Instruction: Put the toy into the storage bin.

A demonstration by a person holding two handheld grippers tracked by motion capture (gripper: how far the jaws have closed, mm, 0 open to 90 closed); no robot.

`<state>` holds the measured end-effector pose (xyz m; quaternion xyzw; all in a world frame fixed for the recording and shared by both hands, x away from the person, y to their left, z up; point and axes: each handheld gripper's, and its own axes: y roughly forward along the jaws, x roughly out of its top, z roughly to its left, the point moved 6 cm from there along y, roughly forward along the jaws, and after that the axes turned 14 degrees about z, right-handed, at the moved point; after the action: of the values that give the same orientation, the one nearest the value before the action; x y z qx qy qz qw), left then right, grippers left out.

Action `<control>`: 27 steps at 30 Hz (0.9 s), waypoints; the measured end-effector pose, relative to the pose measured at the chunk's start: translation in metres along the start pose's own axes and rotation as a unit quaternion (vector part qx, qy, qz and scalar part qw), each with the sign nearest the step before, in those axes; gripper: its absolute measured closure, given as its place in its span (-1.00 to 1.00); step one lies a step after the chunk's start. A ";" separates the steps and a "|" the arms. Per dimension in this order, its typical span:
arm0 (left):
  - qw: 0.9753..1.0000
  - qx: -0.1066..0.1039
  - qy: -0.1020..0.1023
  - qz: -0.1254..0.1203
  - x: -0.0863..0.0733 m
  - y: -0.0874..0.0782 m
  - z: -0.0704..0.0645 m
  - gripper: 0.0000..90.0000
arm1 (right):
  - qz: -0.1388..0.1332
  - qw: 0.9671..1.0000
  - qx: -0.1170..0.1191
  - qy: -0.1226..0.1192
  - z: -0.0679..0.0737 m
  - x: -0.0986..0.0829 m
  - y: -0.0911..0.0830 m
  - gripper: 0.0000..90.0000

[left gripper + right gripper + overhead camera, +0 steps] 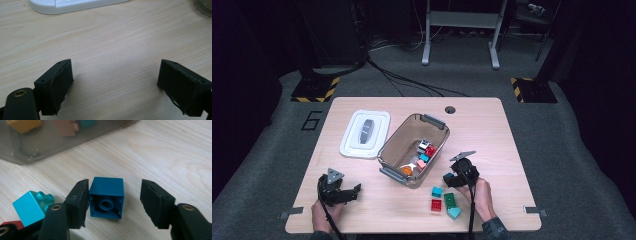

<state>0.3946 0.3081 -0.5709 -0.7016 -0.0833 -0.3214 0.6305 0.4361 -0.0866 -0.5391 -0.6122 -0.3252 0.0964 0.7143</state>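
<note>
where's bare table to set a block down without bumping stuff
Bare wood lies between the left gripper and the loose blocks, and right of the bin toward the table edge. It is crowded around the right gripper, bin and lid.

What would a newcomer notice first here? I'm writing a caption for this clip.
Probably the clear bin at mid-table, holding colourful blocks, with its white lid lying to its left. Next, the right gripper, its jaws open around a dark teal block lying on its side, the left-hand jaw touching it.

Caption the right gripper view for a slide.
Open right tongs straddle a dark teal block lying on its side beside the clear bin.
</note>
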 end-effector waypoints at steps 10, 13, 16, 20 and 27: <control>1.000 0.000 0.000 0.000 0.000 0.000 0.000 -0.72 | 0.008 1.000 -0.004 -0.010 0.004 0.000 0.004 0.26; 1.000 0.000 0.000 0.000 0.000 0.000 0.000 -0.72 | 0.011 1.000 -0.003 -0.012 0.004 0.000 0.004 0.28; 1.000 0.000 0.000 0.000 0.000 0.000 0.000 -0.72 | 0.011 1.000 -0.003 -0.014 0.004 0.000 0.004 0.29; 1.000 0.000 0.000 0.000 0.000 0.000 0.000 -0.72 | 0.011 1.000 -0.003 -0.011 0.004 0.000 0.004 0.28; 1.000 0.000 0.000 0.000 0.000 0.000 0.000 -0.72 | 0.021 1.000 -0.003 -0.012 0.003 -0.002 0.009 0.28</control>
<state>0.3946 0.3081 -0.5709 -0.7017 -0.0835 -0.3214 0.6303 0.4357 -0.0834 -0.5477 -0.6198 -0.3215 0.1176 0.7062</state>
